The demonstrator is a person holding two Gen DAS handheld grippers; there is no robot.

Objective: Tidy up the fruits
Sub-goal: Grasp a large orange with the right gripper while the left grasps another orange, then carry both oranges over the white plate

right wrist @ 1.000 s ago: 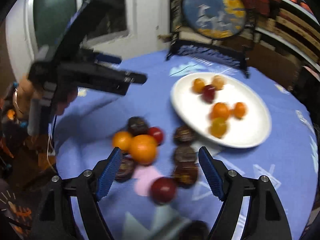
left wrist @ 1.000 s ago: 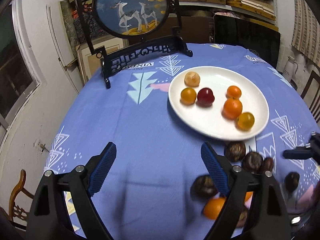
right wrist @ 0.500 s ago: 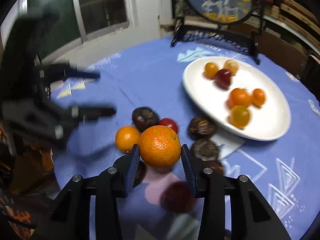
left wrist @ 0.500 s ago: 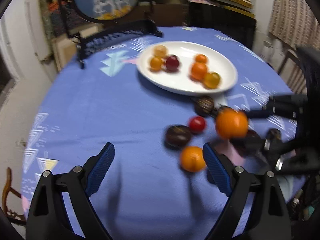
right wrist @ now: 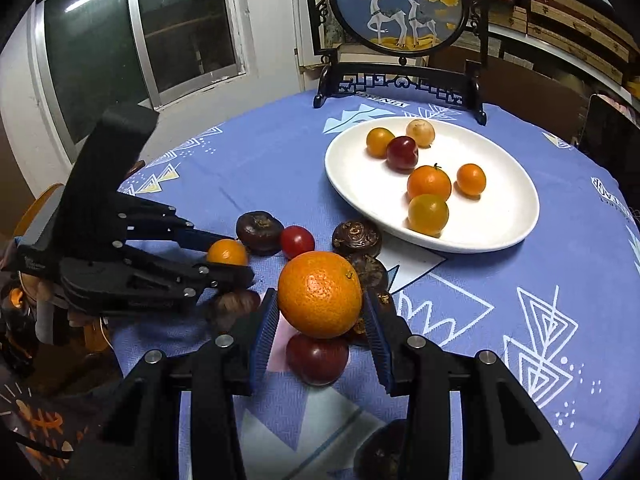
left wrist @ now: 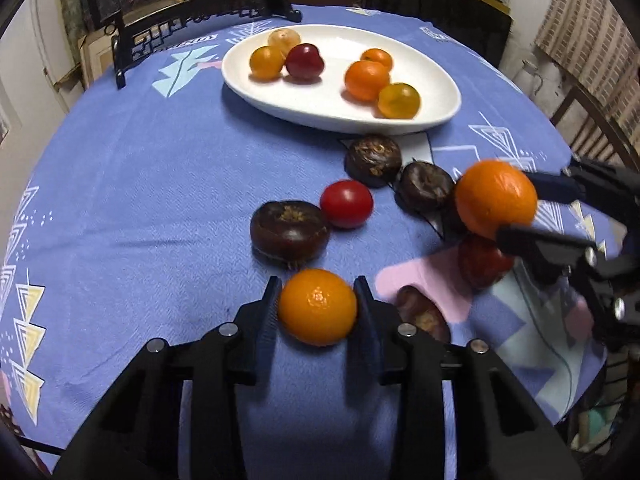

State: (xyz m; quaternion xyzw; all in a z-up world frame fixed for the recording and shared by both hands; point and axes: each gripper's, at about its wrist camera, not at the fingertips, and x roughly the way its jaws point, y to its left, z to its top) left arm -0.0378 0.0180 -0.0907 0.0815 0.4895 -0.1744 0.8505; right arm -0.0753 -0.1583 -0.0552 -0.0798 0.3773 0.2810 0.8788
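My left gripper point(left wrist: 317, 284) is closing on a small orange point(left wrist: 318, 306) that rests on the blue tablecloth, and both pads touch its sides. In the right wrist view the small orange point(right wrist: 227, 253) shows between the left gripper's fingers point(right wrist: 236, 257). My right gripper point(right wrist: 319, 294) is shut on a large orange point(right wrist: 320, 294) and holds it just above the loose fruit. A white oval plate point(right wrist: 500, 200) farther back holds several small orange, yellow and red fruits. On the cloth between lie a red tomato point(left wrist: 346, 204), a dark red plum point(right wrist: 318, 358) and dark brown water chestnuts point(left wrist: 290, 230).
A round framed deer picture on a black stand point(right wrist: 400, 4) stands behind the plate. A window point(right wrist: 140, 40) is at the left, shelves at the back right. A wooden chair point(left wrist: 592, 120) stands past the table's right edge. The round table's rim curves close on the left.
My left gripper came down over the small orange and its wide jaws closed around it. My right gripper closed on the large orange and has lifted it a little off the cloth.
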